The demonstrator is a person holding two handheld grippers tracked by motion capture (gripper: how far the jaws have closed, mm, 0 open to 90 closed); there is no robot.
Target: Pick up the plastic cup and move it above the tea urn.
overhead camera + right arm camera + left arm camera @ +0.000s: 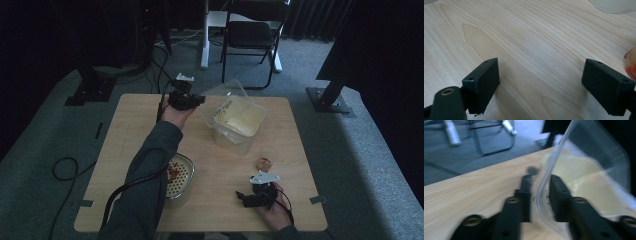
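between the left tool's [541,187] slightly parted jaws stands the clear lid's [549,170] edge, unpinched.

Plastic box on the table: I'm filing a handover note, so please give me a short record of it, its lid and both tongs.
box: clear plastic box towards the far side of the wooden table, pale yellow inside
lid: clear lid raised open
left tongs: left tongs at the lid, its rim between the jaws, small gaps either side
right tongs: right tongs wide open over bare wood, nothing between
nearby: small cup beside the right tongs; metal bowl by the left sleeve
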